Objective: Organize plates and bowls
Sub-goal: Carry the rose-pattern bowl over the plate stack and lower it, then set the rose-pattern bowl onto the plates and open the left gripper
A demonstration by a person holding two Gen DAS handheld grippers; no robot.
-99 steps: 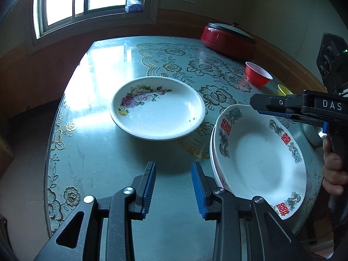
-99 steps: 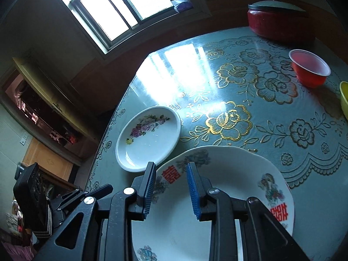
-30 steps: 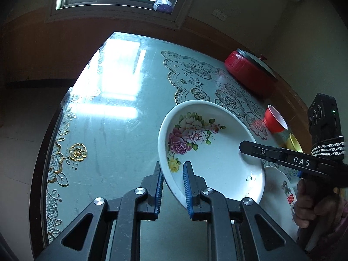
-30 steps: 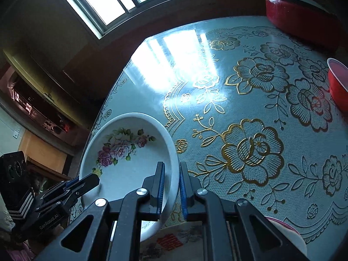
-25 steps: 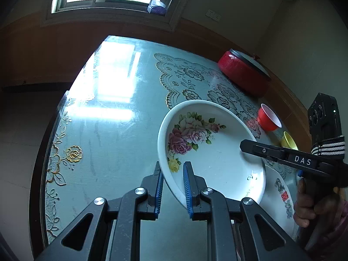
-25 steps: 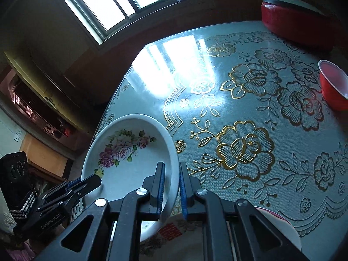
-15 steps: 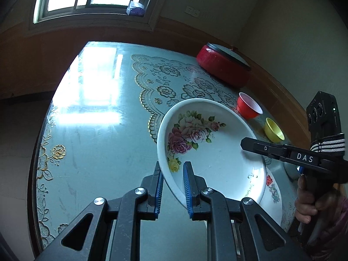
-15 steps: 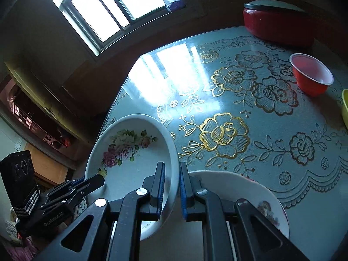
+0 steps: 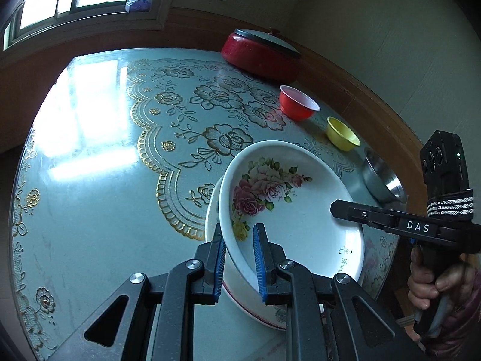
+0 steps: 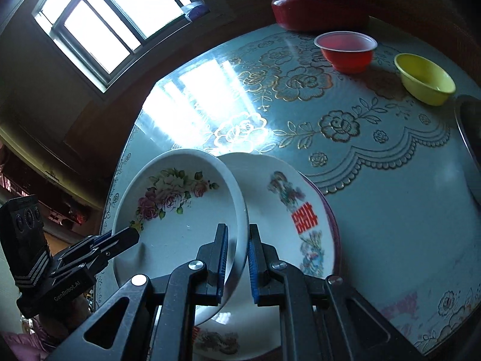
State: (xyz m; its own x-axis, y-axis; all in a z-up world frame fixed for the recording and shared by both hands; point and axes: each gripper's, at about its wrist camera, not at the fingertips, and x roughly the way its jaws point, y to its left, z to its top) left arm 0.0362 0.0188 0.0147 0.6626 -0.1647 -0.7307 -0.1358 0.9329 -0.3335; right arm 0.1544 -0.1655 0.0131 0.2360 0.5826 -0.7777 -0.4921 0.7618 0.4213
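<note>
A white rose-pattern plate (image 9: 297,210) is held by both grippers at opposite rims. My left gripper (image 9: 239,258) is shut on its near-left rim. My right gripper (image 10: 236,255) is shut on the plate's (image 10: 180,210) right rim. The plate hangs tilted just above a stack of white plates with red characters (image 10: 300,210), overlapping its left part. The stack's edge shows under the held plate in the left wrist view (image 9: 258,313).
A red bowl (image 10: 345,49), a yellow bowl (image 10: 424,79) and a steel bowl (image 9: 381,177) stand in a row to the right. A red lidded pot (image 9: 261,55) sits at the table's far edge. The glass-topped table (image 9: 90,150) extends left toward the window.
Both grippers have carried the rose plate rightward across the table, from the left area to over the stack of red-character plates. The grip has not changed.
</note>
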